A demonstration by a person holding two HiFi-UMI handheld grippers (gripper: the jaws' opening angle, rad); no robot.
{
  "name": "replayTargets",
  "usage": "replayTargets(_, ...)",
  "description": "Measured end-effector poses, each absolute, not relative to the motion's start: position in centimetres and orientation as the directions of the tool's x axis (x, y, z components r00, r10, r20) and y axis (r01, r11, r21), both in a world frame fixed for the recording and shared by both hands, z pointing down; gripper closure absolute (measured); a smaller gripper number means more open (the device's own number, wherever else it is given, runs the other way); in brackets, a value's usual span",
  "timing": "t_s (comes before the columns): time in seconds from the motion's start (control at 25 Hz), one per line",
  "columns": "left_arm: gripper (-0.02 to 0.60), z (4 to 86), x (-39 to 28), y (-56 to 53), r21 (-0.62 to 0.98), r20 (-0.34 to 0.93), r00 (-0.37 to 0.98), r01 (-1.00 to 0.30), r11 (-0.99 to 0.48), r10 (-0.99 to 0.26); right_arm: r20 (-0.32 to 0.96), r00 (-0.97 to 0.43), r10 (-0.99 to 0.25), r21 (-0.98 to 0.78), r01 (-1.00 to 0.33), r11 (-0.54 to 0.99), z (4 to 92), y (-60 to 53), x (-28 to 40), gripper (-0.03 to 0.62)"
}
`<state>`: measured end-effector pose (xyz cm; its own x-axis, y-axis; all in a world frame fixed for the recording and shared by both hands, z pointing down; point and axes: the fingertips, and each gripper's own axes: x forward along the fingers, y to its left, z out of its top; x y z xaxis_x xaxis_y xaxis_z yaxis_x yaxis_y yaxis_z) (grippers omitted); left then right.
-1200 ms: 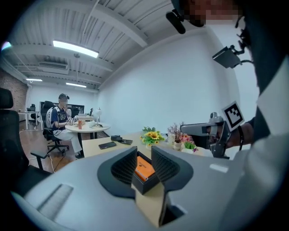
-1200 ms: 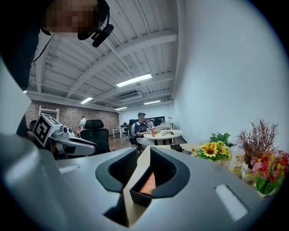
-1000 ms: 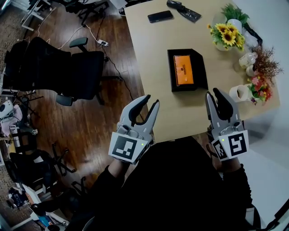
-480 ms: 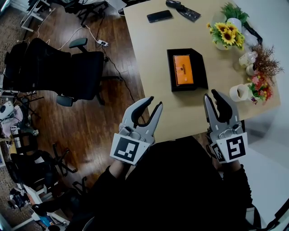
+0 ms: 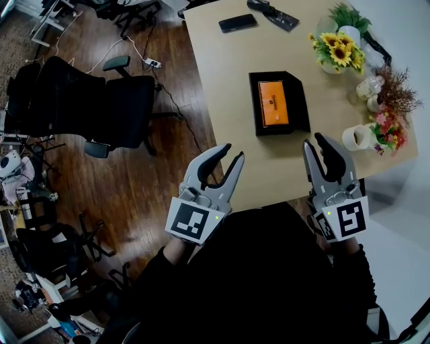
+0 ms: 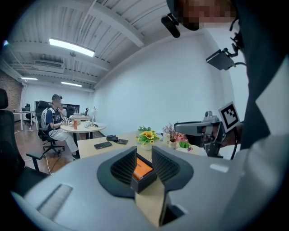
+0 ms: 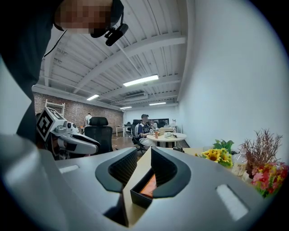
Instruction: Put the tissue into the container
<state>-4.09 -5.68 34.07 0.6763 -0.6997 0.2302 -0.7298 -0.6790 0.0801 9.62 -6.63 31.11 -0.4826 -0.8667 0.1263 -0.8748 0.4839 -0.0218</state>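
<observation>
Left gripper [image 5: 230,153] and right gripper [image 5: 314,141] hover empty over the table's [image 5: 228,74] near edge, jaws narrowly parted. Orange tissue pack [image 5: 272,104] lies inside the black box [image 5: 254,107]; the task looks finished, with only a pull-back apparently left.

A light wooden tabletop [image 5: 228,87] carries everything. Near its middle sits an open black container [image 5: 254,107] with an orange pack [image 5: 273,104] lying in it. Toward the far left corner lies a black phone [image 5: 237,23], and just beside it, at the far edge, a dark flat object [image 5: 272,15]. Along the right edge stand a vase of sunflowers [image 5: 336,52], a small white jar [image 5: 368,87], dried twigs [image 5: 396,94], pink and red flowers [image 5: 386,131] and a white mug [image 5: 354,138].
</observation>
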Motion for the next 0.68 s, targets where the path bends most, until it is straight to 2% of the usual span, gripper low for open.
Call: replayTargets(0.68, 0.497, 34.55, -4.09, -5.78, 0.087, 0.246, 0.674, -0.731, -0.677, -0.696, 0.142, -0.495, -0.857, -0.011, -0.867, 0.498, 31.41, -6.74, 9.41, 0.511)
